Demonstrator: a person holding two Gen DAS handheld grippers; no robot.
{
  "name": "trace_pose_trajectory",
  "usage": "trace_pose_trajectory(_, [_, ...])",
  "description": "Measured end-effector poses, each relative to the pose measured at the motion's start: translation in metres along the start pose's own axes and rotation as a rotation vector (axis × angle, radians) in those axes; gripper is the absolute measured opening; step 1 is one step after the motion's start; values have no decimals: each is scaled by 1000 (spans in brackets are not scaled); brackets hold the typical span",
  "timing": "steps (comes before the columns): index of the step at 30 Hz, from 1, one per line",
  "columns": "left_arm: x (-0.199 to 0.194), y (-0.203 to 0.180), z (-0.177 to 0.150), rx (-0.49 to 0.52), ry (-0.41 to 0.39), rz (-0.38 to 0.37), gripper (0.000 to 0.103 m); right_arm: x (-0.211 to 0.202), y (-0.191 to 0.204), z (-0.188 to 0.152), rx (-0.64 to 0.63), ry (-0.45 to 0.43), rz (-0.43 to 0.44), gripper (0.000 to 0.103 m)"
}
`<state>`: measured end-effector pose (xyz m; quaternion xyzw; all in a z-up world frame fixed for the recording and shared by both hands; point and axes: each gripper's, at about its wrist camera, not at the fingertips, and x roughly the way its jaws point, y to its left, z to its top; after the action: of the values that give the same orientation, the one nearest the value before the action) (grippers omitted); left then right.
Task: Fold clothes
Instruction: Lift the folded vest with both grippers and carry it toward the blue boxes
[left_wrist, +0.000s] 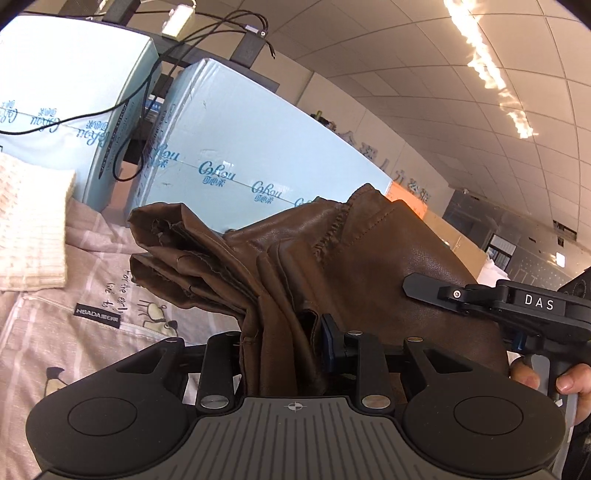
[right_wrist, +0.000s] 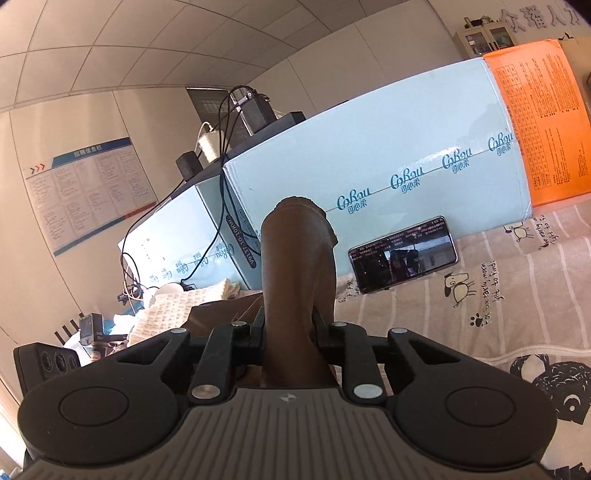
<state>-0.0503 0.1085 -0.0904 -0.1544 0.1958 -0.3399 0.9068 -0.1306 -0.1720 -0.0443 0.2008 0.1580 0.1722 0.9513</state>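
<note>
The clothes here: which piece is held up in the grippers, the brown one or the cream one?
The brown leather-like garment; both grippers clamp it. The cream knit lies untouched on the bedsheet.

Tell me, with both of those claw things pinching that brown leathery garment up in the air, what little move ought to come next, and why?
Probably lower it onto the patterned bedsheet. The left gripper and right gripper each clamp a bunched part of the brown garment, which hangs crumpled, so it needs laying flat before any neat fold.

Two blue boxes (right_wrist: 369, 155), one phone (right_wrist: 403, 253), one garment (left_wrist: 332, 258)
</note>
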Motion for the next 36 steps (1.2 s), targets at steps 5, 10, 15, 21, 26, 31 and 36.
trace_pose_trajectory(5, [-28,13,13,16,-86,76,28,26,38,7,-53,6,53,19])
trace_pose_trajectory(10, [-61,34,39,47,-200,168,28,64,82,20,-65,-7,131,19])
trace_pose_trajectory(15, [-90,58,79,112,-337,296,28,121,109,23,-36,2,207,19])
trace_pose_trajectory(21, [-98,113,108,66,-387,409,28,192,138,25,6,18,295,19])
trace_pose_trajectory(26, [-86,157,99,-15,-330,499,28,241,153,20,8,37,319,19])
trace_pose_trajectory(31, [-72,179,92,13,-264,582,28,270,145,2,-62,70,237,19])
trace_pose_trajectory(36, [-58,196,85,31,-226,667,30,298,136,-16,-132,103,154,20])
